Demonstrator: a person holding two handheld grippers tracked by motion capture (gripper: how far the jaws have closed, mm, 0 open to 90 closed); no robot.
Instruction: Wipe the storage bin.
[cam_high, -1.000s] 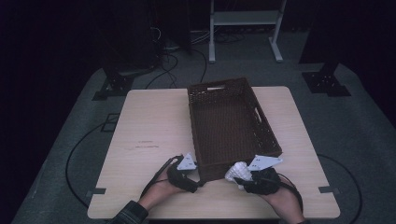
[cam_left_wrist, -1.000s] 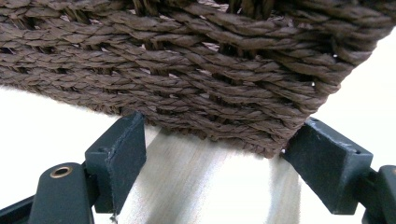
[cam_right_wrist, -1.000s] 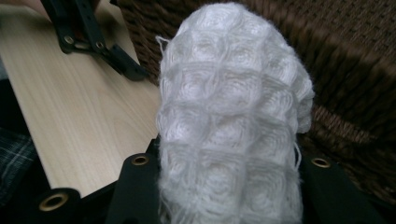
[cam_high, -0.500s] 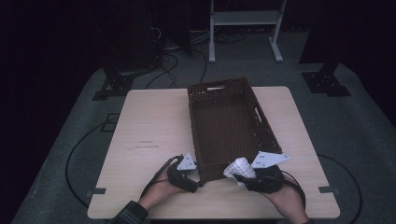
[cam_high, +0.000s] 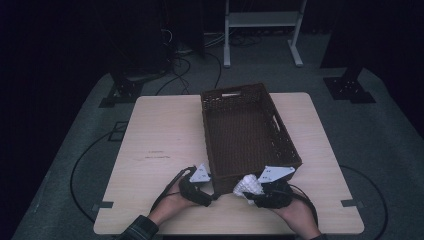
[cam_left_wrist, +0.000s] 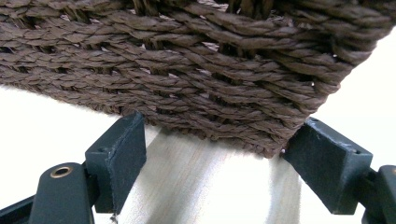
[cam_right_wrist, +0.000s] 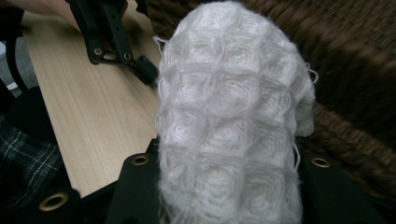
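1. I work in what looks like a lab or recording studio, not a home: the surroundings are dark, with black walls or drapes around the lit middle.
2. My table (cam_high: 165, 145) is a plain light wooden one, standing alone on grey carpet (cam_high: 75, 150).
3. Black cables (cam_high: 82, 165) loop over the floor around it.
4. Black stand bases (cam_high: 348, 89) sit on the carpet at the far corners, as for lights or cameras.
5. A white metal frame (cam_high: 264, 20) stands behind, with more cables bunched beside it.
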